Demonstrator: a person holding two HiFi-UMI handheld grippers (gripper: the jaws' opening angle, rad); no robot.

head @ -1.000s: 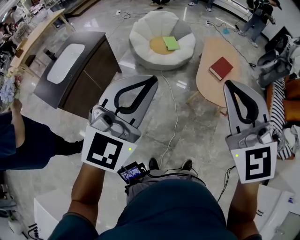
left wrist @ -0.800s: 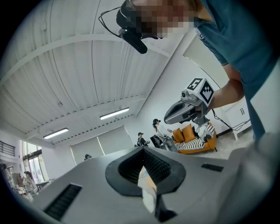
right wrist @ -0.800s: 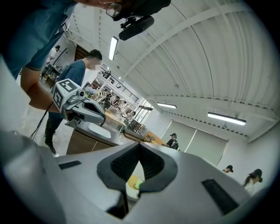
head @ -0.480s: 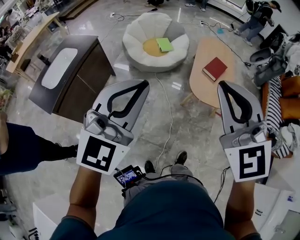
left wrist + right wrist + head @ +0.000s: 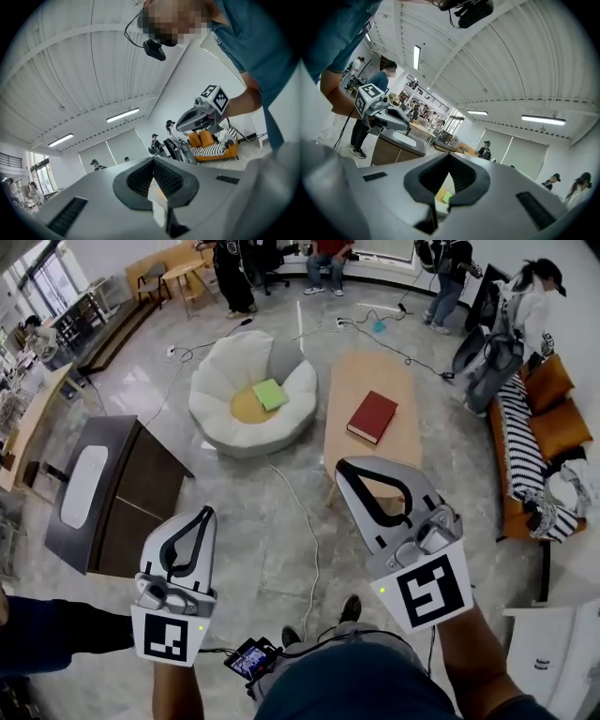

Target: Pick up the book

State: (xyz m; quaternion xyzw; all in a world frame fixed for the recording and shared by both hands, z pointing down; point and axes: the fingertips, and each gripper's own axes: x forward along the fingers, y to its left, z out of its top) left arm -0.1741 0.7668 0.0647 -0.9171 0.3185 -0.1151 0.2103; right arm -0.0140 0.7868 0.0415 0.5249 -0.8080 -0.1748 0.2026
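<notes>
Firstly, head view:
Book: a dark red rectangular hardback book [image 5: 372,416] lies flat on the long pale wooden counter [image 5: 361,371], in its nearer half.
Book's long axis: it runs roughly along the counter's length, away from the person, tilted slightly rightward.
Right tool: the grey two-jaw right tool [image 5: 347,467] hangs over the counter's near end, jaws pressed together on nothing, with the book straight ahead and a little right of its tip.
Left tool: the matching left tool [image 5: 208,514] is lower and far off to the left over bare floor, closed and empty.
Nearer hand: the right one, by a clear margin, so the reach is probably its job, and the jaws must part first.
Decoy: a green flat pad [image 5: 270,394] rests on the white petal-shaped cushion seat [image 5: 217,381], left of the counter.

Left gripper view:
Left tool [image 5: 153,161]: jaws together, nothing between them, no book in sight.

Right gripper view:
Right tool [image 5: 450,157]: jaws together and empty; only a scrap of green shows through the loop, and the book cannot be made out.
</notes>
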